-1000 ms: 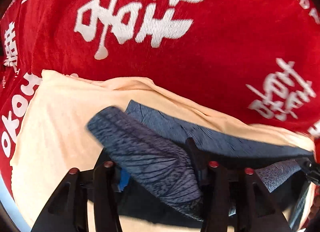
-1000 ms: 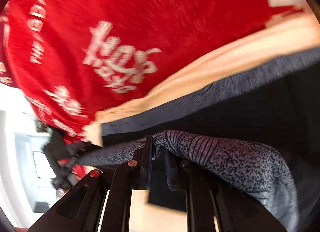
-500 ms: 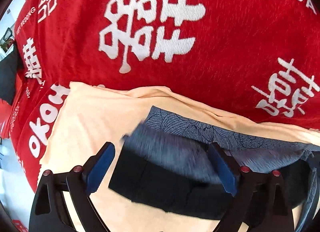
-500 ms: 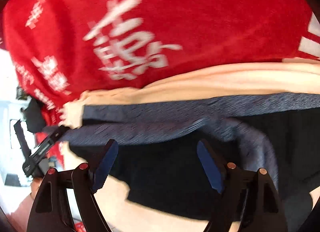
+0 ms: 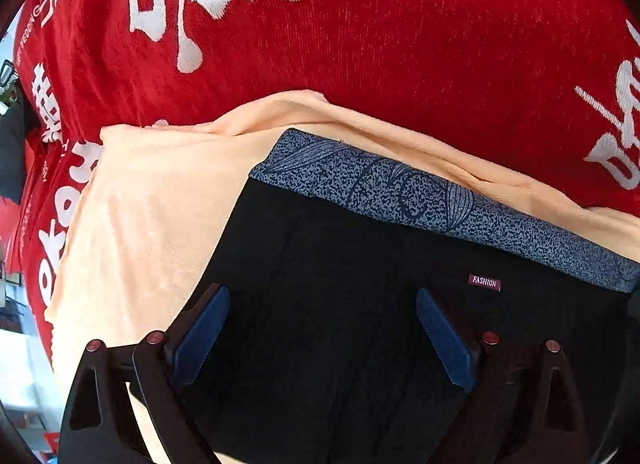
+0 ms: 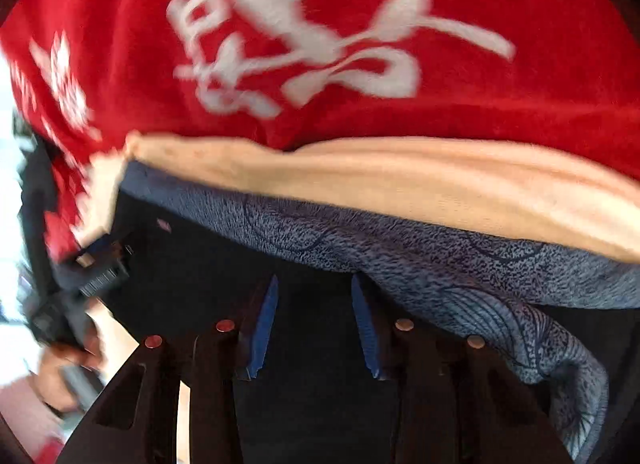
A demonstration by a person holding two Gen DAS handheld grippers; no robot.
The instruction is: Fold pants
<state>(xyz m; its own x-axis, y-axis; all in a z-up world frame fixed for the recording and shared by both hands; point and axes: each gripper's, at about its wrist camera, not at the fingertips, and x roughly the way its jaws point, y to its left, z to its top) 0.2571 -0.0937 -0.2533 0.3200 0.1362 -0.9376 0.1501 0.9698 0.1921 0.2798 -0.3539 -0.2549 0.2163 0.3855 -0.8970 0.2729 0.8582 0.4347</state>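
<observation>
Left wrist view, nearest first: left gripper (image 5: 322, 338) stands wide apart over the black fabric pants with a speckled grey-blue patterned band (image 5: 344, 304), nothing pinched. Right wrist view: right gripper (image 6: 314, 328) has jaws closing, only flat black cloth under the gap, pads not yet pressing. Pants lie folded on a pale peach cloth (image 5: 148, 216), which lies on a red plush blanket with white lettering (image 5: 400, 56). Judgement: pants are light, limp and thin, likely to sag and slide; best pinched at the patterned band edge or at the loose rumpled flap at right (image 6: 560, 352). Far edge of the band sits just inside the peach cloth's edge; beyond it the blanket offers open room. Left in the right view, a hand (image 6: 60, 376) holds the other tool.
</observation>
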